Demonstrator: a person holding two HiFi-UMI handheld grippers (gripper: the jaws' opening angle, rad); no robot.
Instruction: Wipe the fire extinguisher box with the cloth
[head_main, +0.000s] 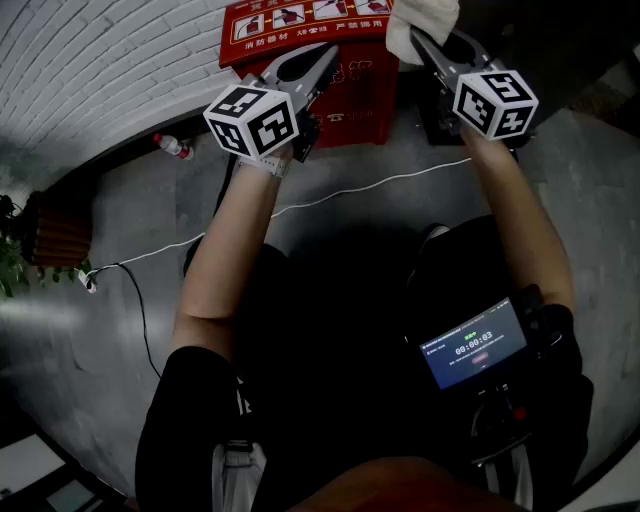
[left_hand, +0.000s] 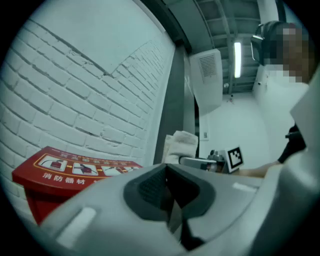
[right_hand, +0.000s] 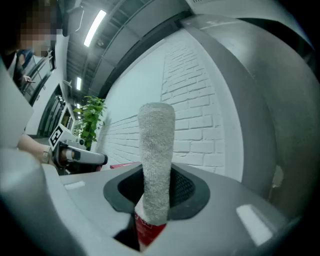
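Head view shows the red fire extinguisher box on the grey floor against the white brick wall, with the right gripper clamped on the white cloth at the box's top right corner and the left gripper, jaws together and empty, over its top.

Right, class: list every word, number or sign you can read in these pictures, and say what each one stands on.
"消防器材": white characters on the red lid of the fire extinguisher box, under a row of small pictogram panels.
"00:00:03": a timer on the lit screen at the person's waist.
The other print on the box's lid and front is too small or blurred to read.
The smaller lines on the screen are too small to read.
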